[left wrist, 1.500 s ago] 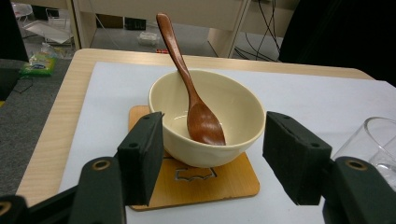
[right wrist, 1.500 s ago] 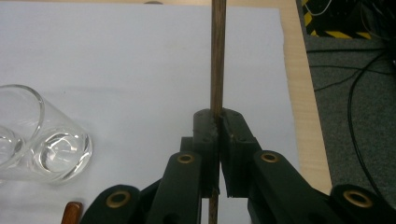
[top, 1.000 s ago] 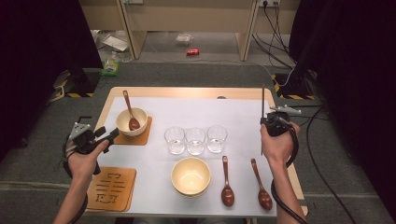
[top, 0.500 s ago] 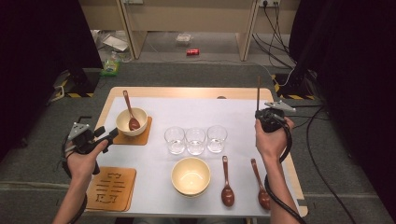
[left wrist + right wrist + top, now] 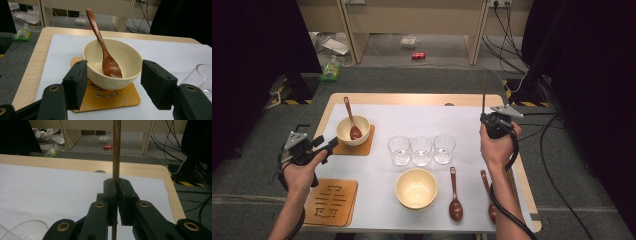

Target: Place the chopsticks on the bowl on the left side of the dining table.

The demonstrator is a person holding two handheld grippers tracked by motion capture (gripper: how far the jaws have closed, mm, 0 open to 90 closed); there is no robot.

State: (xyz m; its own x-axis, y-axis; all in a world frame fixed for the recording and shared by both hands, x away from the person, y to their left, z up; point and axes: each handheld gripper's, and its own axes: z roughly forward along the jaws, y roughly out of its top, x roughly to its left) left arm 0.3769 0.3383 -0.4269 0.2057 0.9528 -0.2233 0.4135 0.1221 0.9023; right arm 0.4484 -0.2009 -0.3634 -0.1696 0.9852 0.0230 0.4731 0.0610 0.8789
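Note:
My right gripper [image 5: 486,119] [image 5: 117,187] is shut on a thin wooden stick [image 5: 484,95] [image 5: 116,150], held upright above the table's right side. At the left, my left gripper [image 5: 329,146] [image 5: 116,82] is open, its pads [image 5: 76,82] apart on either side of a cream bowl [image 5: 346,131] [image 5: 127,60] without touching it. That bowl stands on a wooden coaster [image 5: 364,145] [image 5: 117,96] and holds a brown wooden spoon [image 5: 351,120] [image 5: 107,62] leaning on its rim.
Three empty glasses [image 5: 421,150] stand in a row mid-table. A second cream bowl [image 5: 416,189] sits near the front edge, with two wooden spoons [image 5: 454,195] [image 5: 488,192] to its right. A bare coaster [image 5: 331,201] lies at the front left. White paper [image 5: 422,120] covers the table.
The right hand has drifted slightly left and away with the stick still upright in its jaws. The left hand has kept still.

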